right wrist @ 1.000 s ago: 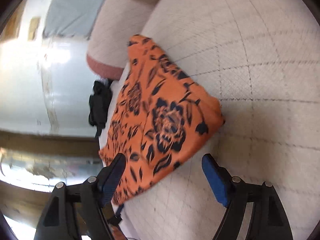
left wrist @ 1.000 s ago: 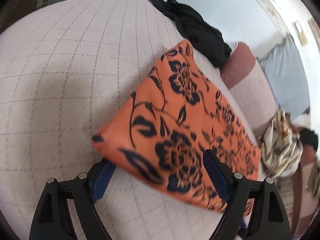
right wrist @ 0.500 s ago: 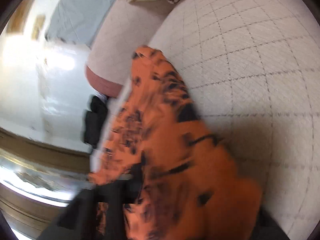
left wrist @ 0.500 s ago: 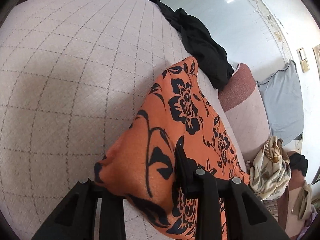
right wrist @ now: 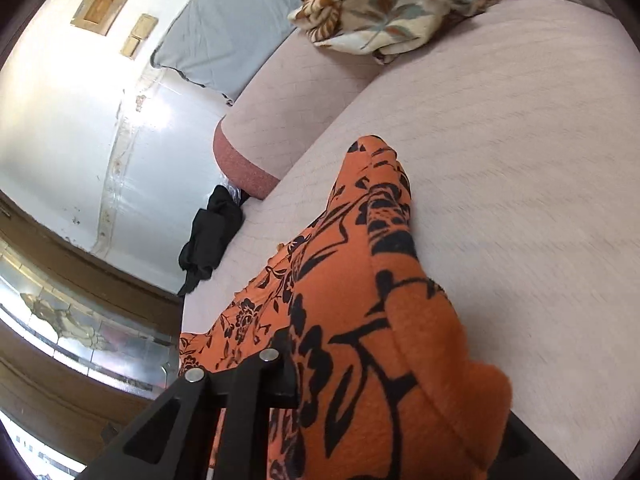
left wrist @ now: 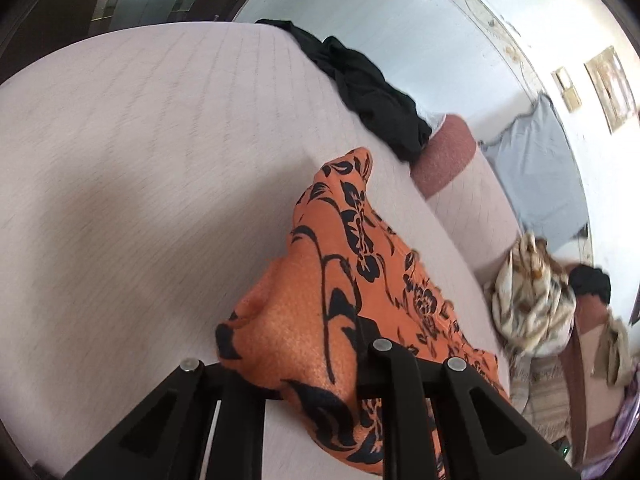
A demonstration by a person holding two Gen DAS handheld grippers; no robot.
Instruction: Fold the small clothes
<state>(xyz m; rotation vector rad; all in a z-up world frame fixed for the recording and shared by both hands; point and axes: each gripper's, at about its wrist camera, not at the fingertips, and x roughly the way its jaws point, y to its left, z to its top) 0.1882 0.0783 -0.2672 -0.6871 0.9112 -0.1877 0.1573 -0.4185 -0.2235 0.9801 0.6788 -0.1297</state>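
Note:
An orange cloth with a black flower print (left wrist: 336,288) lies partly lifted on a pale checked cushion (left wrist: 140,168). My left gripper (left wrist: 296,376) is shut on one near corner of it; the cloth bunches between the black jaws and trails away to the right. In the right wrist view the same orange cloth (right wrist: 360,320) drapes over my right gripper (right wrist: 384,404), which is shut on another corner. The right finger there is hidden under the fabric. The far end of the cloth still rests on the cushion (right wrist: 520,140).
A black garment (left wrist: 372,92) lies at the cushion's far edge; it also shows in the right wrist view (right wrist: 212,232). A cream patterned cloth (left wrist: 528,300) is heaped on the sofa arm to the right. A grey-blue pillow (right wrist: 232,28) leans against the white wall.
Both grippers were open beside the flat cloth a second ago. They have closed on its near corners and lifted them, so the cloth now bunches and hangs between them.

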